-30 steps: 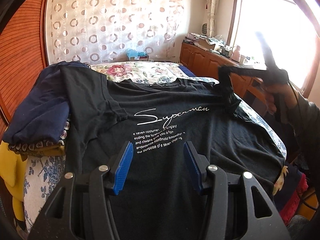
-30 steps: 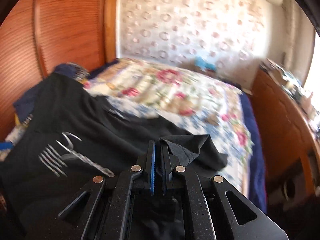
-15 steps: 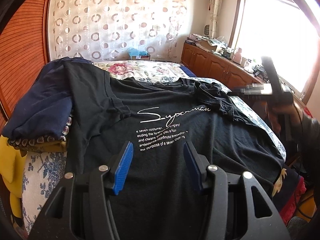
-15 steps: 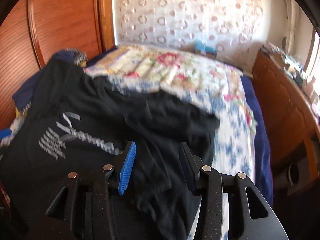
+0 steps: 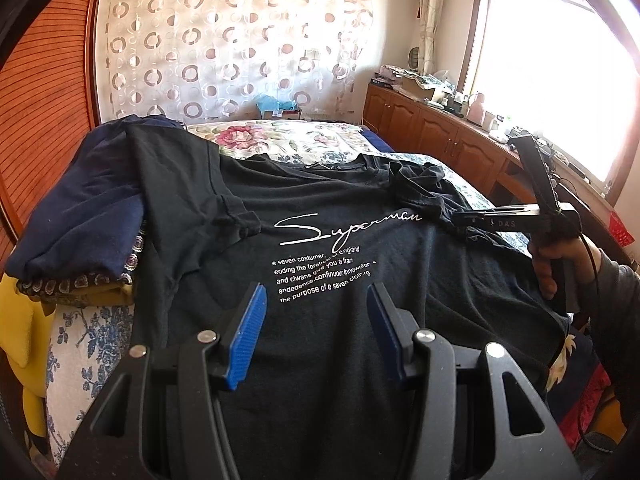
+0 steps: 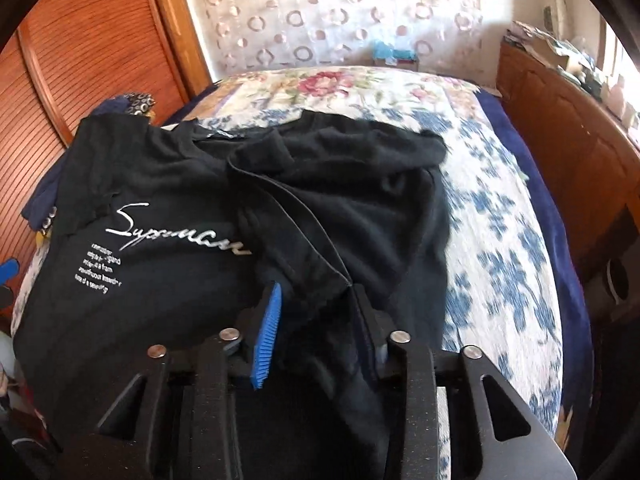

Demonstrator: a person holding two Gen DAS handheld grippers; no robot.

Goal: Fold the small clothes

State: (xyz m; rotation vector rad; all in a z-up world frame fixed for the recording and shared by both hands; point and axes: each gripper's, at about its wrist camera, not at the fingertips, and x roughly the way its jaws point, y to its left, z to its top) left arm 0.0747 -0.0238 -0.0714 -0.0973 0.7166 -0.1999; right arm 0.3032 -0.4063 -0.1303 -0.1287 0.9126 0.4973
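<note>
On the flowery bed (image 5: 288, 140) a soft, floppy black T-shirt (image 5: 320, 280) is spread; the left claw (image 5: 316, 320) is held apart over it, and the right claw (image 6: 316, 312), closing with the folded-in sleeve (image 6: 304, 248) bunched between its fingers, is best closed on that hem.

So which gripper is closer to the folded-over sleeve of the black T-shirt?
Right. The right gripper sits at the folded-over sleeve, cloth between its jaws. The left gripper hovers open above the shirt's lower front, apart from it.

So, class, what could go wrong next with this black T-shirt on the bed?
The right gripper, whose jaws have just been closing with the crumpled sleeve between them, may pinch the body layer too and drag the T-shirt askew. The other sleeve drapes over a navy pile, so folding could topple it.
</note>
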